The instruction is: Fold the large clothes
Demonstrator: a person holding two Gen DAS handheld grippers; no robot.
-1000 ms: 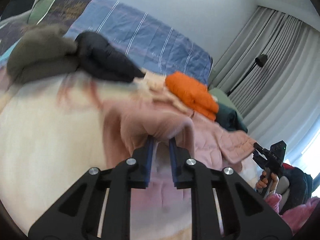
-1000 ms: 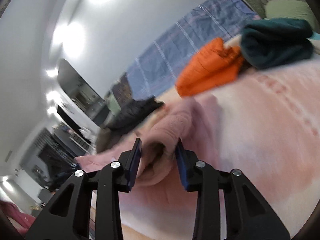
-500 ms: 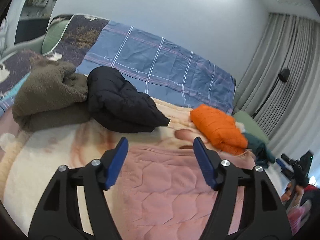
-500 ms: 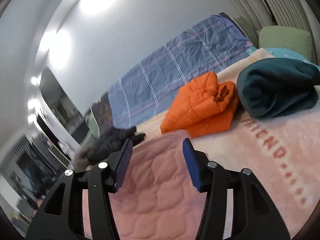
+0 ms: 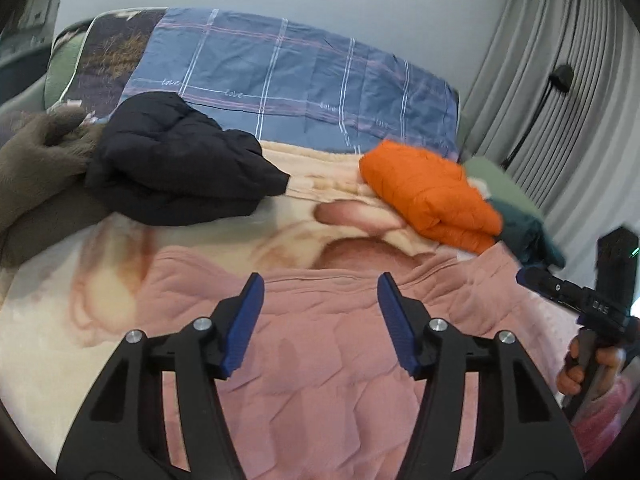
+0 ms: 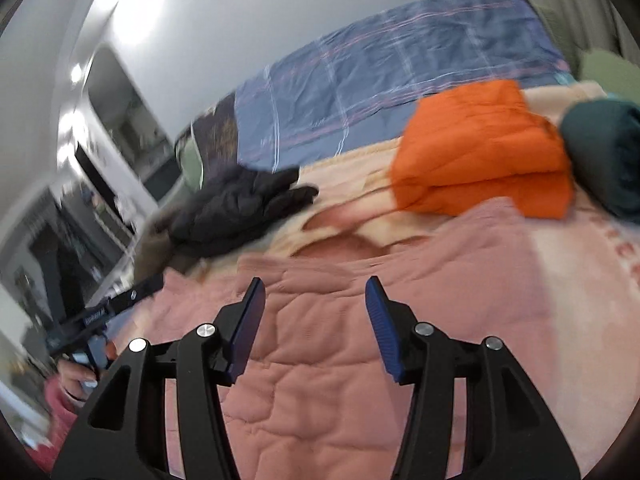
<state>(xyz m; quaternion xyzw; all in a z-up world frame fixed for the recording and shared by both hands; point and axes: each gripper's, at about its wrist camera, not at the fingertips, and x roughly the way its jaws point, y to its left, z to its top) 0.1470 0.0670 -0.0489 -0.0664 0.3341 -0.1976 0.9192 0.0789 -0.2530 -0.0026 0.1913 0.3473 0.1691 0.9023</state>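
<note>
A pink quilted garment (image 5: 320,360) lies spread flat on the bed, its far edge a little beyond both sets of fingertips; it also fills the lower right wrist view (image 6: 340,360). My left gripper (image 5: 320,304) is open and empty, hovering just above it. My right gripper (image 6: 314,308) is open and empty above the same garment. The right gripper also shows at the right edge of the left wrist view (image 5: 588,304), held by a hand. The left gripper shows at the left of the right wrist view (image 6: 104,312).
Folded clothes lie at the back of the bed: an orange puffer jacket (image 5: 432,196), a black jacket (image 5: 176,168), a brown fleece (image 5: 36,172) and a dark teal roll (image 6: 604,156). A blue plaid cover (image 5: 296,84) stands behind them. Grey curtains (image 5: 560,60) hang at right.
Both grippers were shut on the pink garment, lifting it. They have let go and opened, and the garment now lies flat on the bed beneath them.
</note>
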